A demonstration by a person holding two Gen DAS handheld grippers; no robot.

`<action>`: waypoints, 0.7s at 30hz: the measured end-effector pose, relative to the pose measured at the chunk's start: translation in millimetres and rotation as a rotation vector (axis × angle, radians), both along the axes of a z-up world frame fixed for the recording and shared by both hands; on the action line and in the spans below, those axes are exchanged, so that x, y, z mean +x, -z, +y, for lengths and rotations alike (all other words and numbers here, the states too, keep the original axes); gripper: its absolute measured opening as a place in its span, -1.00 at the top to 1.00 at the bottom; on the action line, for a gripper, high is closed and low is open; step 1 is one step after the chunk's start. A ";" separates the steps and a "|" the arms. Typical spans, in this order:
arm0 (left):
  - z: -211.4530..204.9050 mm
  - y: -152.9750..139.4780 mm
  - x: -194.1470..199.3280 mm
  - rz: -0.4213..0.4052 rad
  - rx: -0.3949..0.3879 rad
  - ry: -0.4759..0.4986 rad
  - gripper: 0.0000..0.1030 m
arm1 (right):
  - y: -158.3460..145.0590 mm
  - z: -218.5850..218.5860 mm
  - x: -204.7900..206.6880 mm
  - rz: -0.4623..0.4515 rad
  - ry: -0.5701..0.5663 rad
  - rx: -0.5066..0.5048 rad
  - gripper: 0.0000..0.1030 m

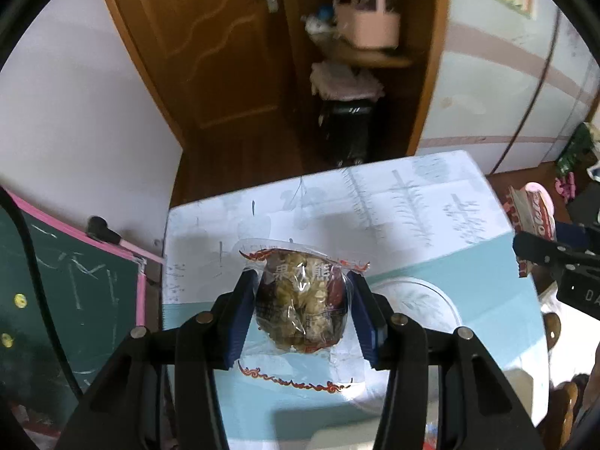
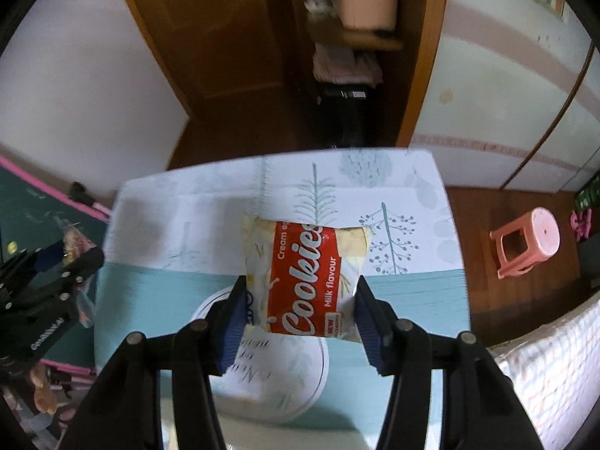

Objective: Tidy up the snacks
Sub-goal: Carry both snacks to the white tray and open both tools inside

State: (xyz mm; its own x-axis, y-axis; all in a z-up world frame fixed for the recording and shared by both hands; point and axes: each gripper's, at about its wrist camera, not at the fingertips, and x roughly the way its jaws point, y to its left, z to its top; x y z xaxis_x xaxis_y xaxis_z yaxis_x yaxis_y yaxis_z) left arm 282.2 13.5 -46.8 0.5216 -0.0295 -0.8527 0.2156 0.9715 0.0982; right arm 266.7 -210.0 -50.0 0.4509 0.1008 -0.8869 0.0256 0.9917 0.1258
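My left gripper [image 1: 303,275] is shut on a clear packet of nuts and dried fruit [image 1: 300,300] with red ornamental borders; the blue pads [image 1: 240,318] press on both its sides. My right gripper [image 2: 301,281] is shut on a red and cream "Cookies" packet [image 2: 307,255], gripped by its side edges. Both packets hang in the air above the table [image 2: 168,292], which has a pale blue and white tree-print cloth. A white plate [image 2: 285,375] lies on the cloth below the grippers, also seen as the plate [image 1: 420,300] right of the nut packet.
A green chalkboard with a pink frame [image 1: 75,300] leans at the table's left. A pink plastic stool [image 2: 525,243] stands on the wooden floor to the right. Behind the table are a brown door [image 1: 206,37] and a doorway with a pink basket [image 1: 369,18].
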 end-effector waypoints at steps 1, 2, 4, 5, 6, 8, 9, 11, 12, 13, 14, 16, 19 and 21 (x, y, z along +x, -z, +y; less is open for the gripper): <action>0.7 -11.6 -15.4 -0.020 -0.001 0.011 0.08 | -8.8 2.0 -7.3 -0.017 -0.008 0.003 -0.04; 0.8 -21.3 -29.5 -0.036 -0.003 0.021 0.08 | -21.2 5.3 -20.8 -0.039 -0.018 0.006 -0.04; -3.2 -40.6 -60.0 -0.068 -0.006 0.045 0.08 | -40.6 10.8 -44.1 -0.080 -0.036 0.014 -0.04; -5.9 -47.2 -73.3 -0.080 -0.003 0.056 0.08 | -51.1 14.3 -57.2 -0.102 -0.045 0.018 -0.04; -8.5 -54.5 -87.5 -0.093 0.000 0.067 0.08 | -59.8 17.0 -69.1 -0.123 -0.054 0.021 -0.04; -10.9 -64.8 -112.6 -0.111 -0.001 0.083 0.08 | -75.9 20.9 -93.2 -0.158 -0.072 0.031 -0.04; -12.7 -69.5 -124.9 -0.120 0.001 0.093 0.08 | -78.8 22.0 -100.3 -0.169 -0.078 0.036 -0.04; -15.1 -77.9 -147.9 -0.136 -0.002 0.110 0.08 | -88.0 24.0 -119.8 -0.194 -0.092 0.040 -0.04; -16.0 -82.0 -160.4 -0.144 -0.004 0.118 0.08 | -92.1 25.0 -130.0 -0.207 -0.100 0.041 -0.04; -16.1 -84.8 -168.8 -0.150 -0.004 0.122 0.08 | -94.9 26.1 -137.6 -0.215 -0.106 0.042 -0.04; -16.5 -87.8 -180.0 -0.162 -0.003 0.127 0.08 | -97.7 26.2 -146.6 -0.225 -0.112 0.044 -0.04; -17.0 -90.4 -196.9 -0.178 -0.003 0.135 0.07 | -100.8 26.0 -166.1 -0.246 -0.120 0.052 -0.04; -11.6 -89.8 -219.8 -0.187 -0.037 0.144 0.06 | -98.9 23.6 -188.7 -0.269 -0.120 0.069 -0.05; -6.5 -86.0 -236.0 -0.164 -0.085 0.155 0.06 | -94.8 21.6 -206.0 -0.286 -0.117 0.076 -0.05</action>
State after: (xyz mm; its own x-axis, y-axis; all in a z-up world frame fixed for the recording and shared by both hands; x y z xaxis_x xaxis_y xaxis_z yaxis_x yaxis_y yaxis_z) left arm 46.2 6.9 39.2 0.6365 -0.1882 -0.7479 0.3503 0.9345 0.0630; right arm 60.7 -188.4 44.8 0.6624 0.2279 -0.7137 -0.1353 0.9733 0.1853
